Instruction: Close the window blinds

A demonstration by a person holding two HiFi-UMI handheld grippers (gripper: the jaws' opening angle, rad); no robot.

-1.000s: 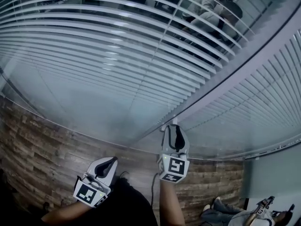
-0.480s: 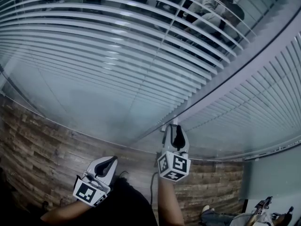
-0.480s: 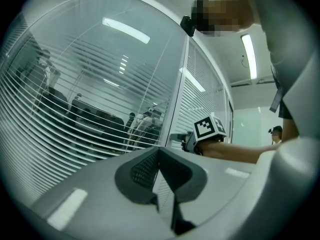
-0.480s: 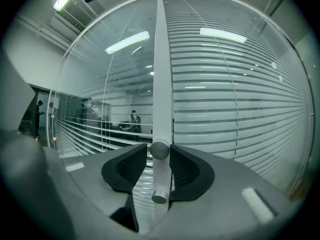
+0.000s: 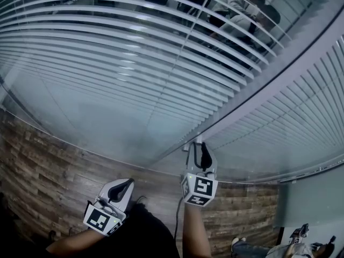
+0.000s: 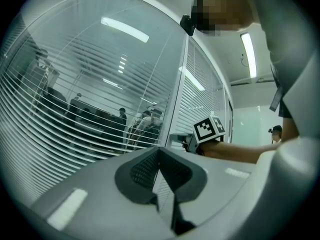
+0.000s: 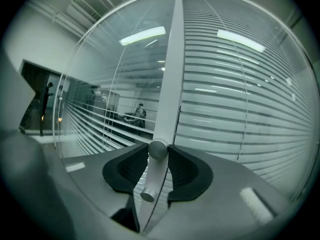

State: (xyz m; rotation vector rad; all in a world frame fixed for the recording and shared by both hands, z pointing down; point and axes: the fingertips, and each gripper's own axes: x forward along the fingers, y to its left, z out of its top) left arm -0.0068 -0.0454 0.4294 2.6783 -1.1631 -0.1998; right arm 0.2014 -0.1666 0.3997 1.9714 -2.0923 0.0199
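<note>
White slatted blinds (image 5: 134, 63) hang behind glass on the left, with a second set (image 5: 301, 106) on the right, the slats tilted part open. A pale frame post (image 5: 279, 74) runs between them. My right gripper (image 5: 200, 144) reaches up to this post. In the right gripper view its jaws are closing on a round silver knob (image 7: 157, 149) on the post (image 7: 170, 74). Both pads touch the knob. A smaller stud (image 7: 147, 195) sits lower on the post. My left gripper (image 5: 129, 183) hangs low, away from the window, shut and empty (image 6: 160, 151).
People stand behind the glass at the upper right (image 5: 242, 9). A wood-plank floor (image 5: 48, 171) lies below the window. A thin cable (image 5: 176, 219) hangs by my right arm. Someone's legs show at the bottom right (image 5: 258, 246).
My right gripper has rolled slightly at the post, its marker cube turning. The left gripper and the slats look the same.
</note>
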